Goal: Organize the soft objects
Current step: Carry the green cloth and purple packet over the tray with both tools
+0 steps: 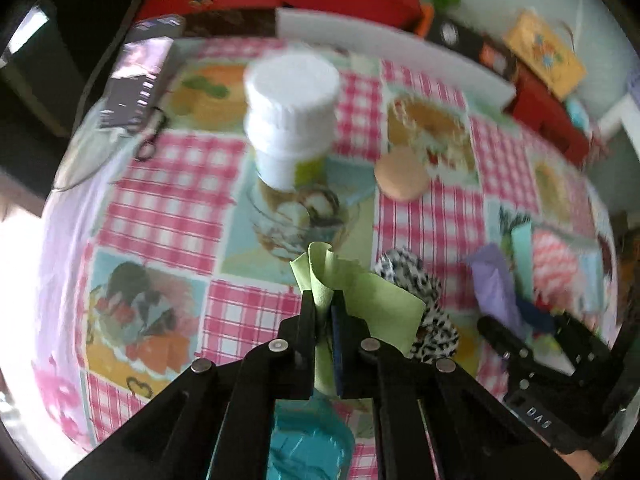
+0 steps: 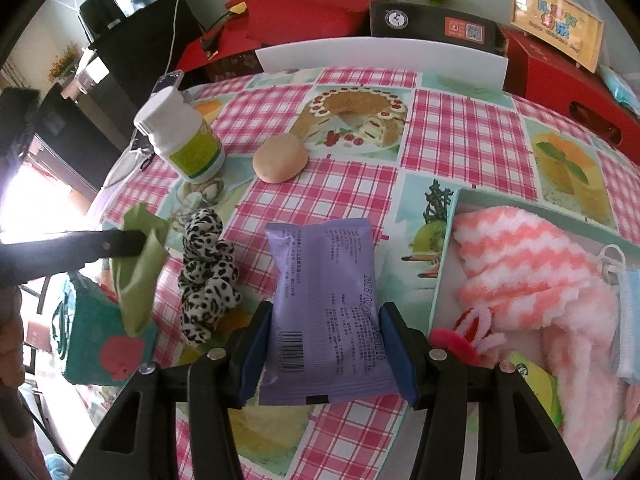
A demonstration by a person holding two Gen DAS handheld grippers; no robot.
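Note:
My left gripper (image 1: 323, 300) is shut on a light green cloth (image 1: 376, 300), which hangs crumpled from its fingers above the checked tablecloth. In the right wrist view the same green cloth (image 2: 138, 264) dangles at the left. My right gripper (image 2: 325, 312) is shut on a purple packet (image 2: 324, 300), its blue pads pressing both long sides. A leopard-print scrunchie (image 2: 208, 272) lies on the table between the two grippers. To the right, a teal box (image 2: 450, 248) holds a pink-and-white striped fluffy towel (image 2: 520, 264).
A teal cloth with a red apple (image 2: 100, 344) lies under the green cloth. A white bottle (image 2: 180, 136) and a peach round sponge (image 2: 280, 158) stand further back. A white board (image 2: 380, 56), red boxes and a black box line the far edge.

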